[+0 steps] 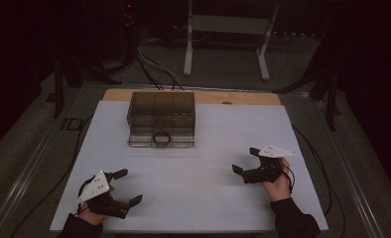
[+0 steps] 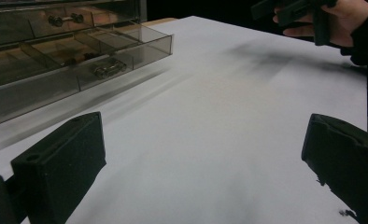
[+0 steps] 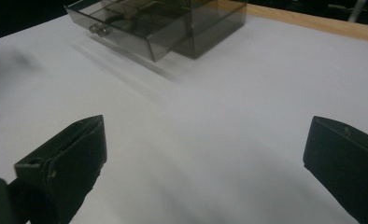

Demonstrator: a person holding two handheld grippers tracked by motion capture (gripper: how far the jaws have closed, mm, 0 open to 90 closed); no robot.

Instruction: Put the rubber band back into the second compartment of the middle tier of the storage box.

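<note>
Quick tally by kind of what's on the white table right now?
Smoky clear drawer box, lower drawer pulled out: 1
Black ring in that drawer: 1
Handheld tools, jaws open: 2, left tool and right tool
Total: 4

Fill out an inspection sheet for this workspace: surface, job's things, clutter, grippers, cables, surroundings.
Surface: white tabletop, bare in front, wooden strip along the far edge.
Job's things: smoky clear drawer box at the far side; its lower drawer pulled out, small metal parts in its compartments.
Clutter: nothing seen.
Grippers: left gripper and right gripper both open, empty, near the front corners.
Cables: black leads run behind the table; one trails from each gripper.
Surroundings: dark room, white frame legs behind.
</note>
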